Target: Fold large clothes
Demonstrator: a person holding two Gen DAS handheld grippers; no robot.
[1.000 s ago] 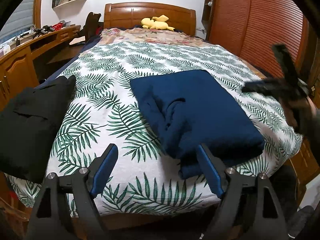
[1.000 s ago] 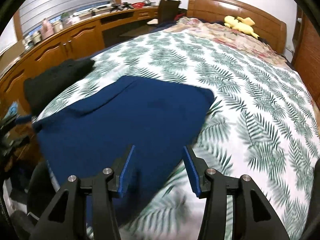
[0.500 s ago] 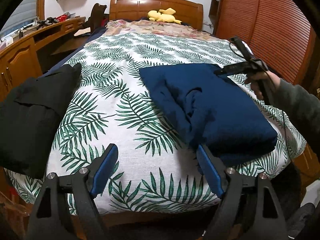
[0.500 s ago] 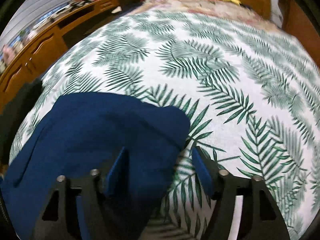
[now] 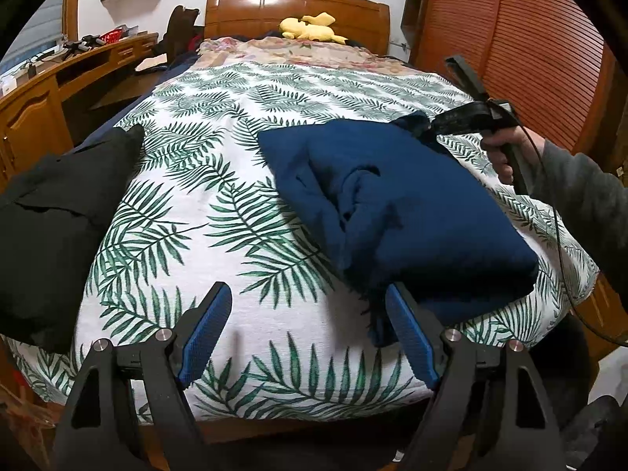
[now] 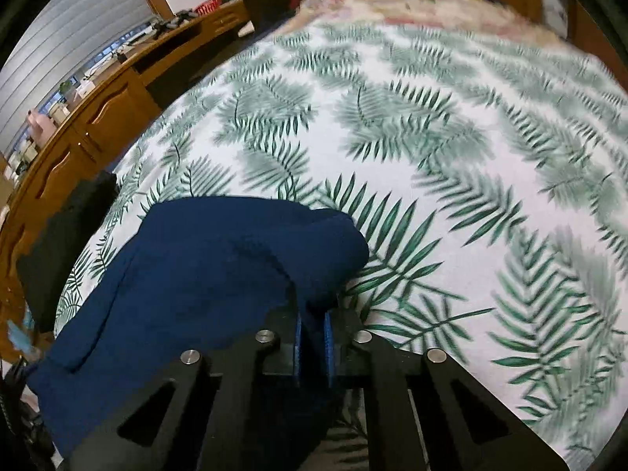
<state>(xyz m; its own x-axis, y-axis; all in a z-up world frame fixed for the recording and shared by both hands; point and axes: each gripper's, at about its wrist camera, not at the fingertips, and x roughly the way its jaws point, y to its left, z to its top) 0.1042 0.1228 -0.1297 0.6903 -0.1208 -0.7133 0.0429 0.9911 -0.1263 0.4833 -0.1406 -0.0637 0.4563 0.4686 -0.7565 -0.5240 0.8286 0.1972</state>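
A folded navy garment (image 5: 412,204) lies on the right half of the leaf-print bedspread (image 5: 188,204). My left gripper (image 5: 310,333) hangs open over the foot of the bed. Nothing is between its fingers, and the garment's near corner sits just beyond its right finger. My right gripper (image 6: 313,325) is closing, and its blue pads pinch the far right corner of the navy garment (image 6: 204,274). In the left wrist view the right gripper (image 5: 422,127) holds that corner slightly raised, with a hand (image 5: 506,149) on its handle.
A folded black garment (image 5: 51,216) lies at the bed's left edge. A wooden desk (image 5: 35,106) runs along the left side, and a slatted wardrobe (image 5: 510,39) stands on the right. A yellow plush toy (image 5: 310,27) rests by the headboard.
My right gripper travelled to the navy garment's far right corner, opened wide over it, then closed on the cloth. The left gripper stayed in place and open.
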